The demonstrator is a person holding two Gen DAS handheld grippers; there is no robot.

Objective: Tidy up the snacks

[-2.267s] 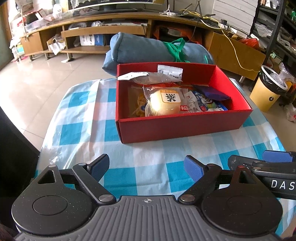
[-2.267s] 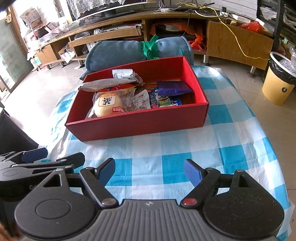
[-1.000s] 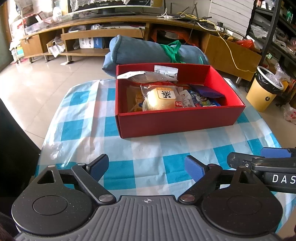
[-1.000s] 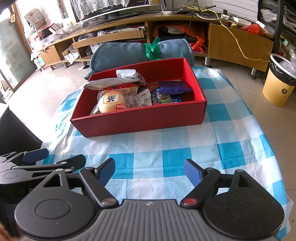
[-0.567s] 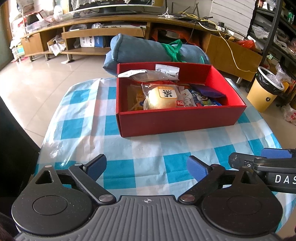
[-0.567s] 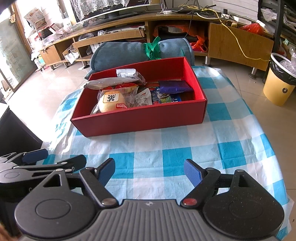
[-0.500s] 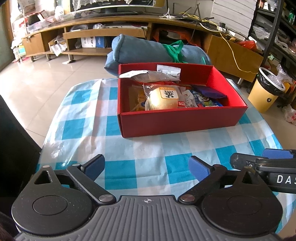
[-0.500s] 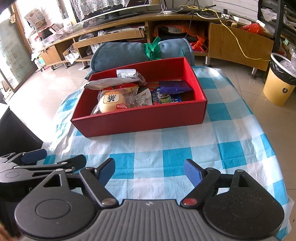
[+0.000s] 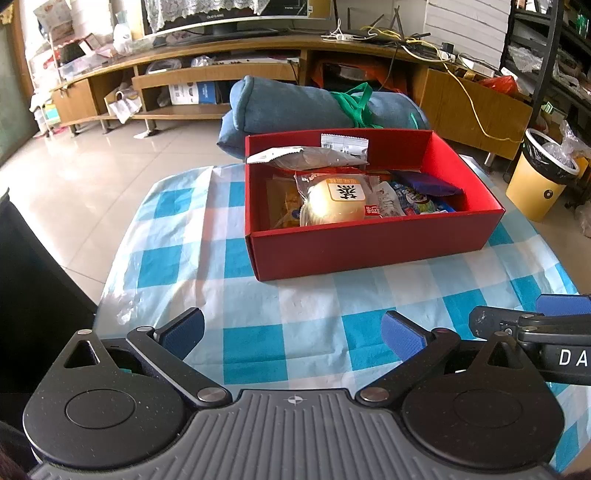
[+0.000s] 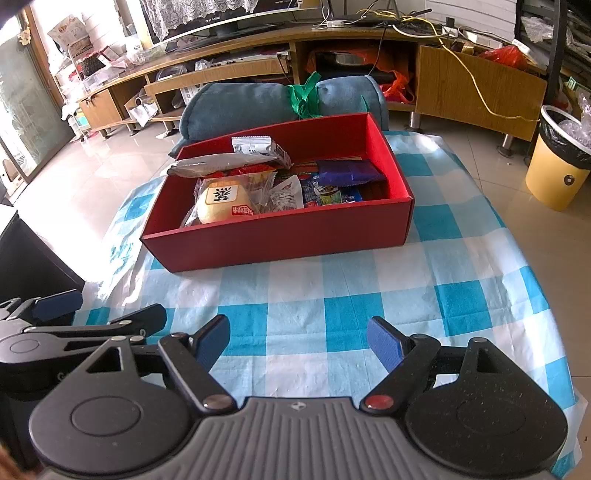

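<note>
Red box (image 9: 369,242) of snacks (image 9: 334,203) lying on the checked bench (image 9: 280,314), long axis crosswise; nearer than it, left gripper (image 9: 291,330) jaws opening, empty, right gripper (image 10: 298,341) jaws spread, empty

The floor (image 9: 92,177) is made of big shiny pale tiles, and bright light comes in from a glass door (image 10: 26,107) on the left. A long, low wooden cabinet (image 9: 221,70) runs along the back wall, with open shelves full of boxes and bags, a TV (image 9: 221,14) on top, and a yellow cord (image 9: 476,110) hanging down its wooden door. A rolled-up blue cushion (image 9: 295,107) tied with a green strap lies behind the tabletop (image 9: 177,229) with its blue and white checked cloth, and a yellow bin (image 9: 535,184) with a black bag stands on the right.
</note>
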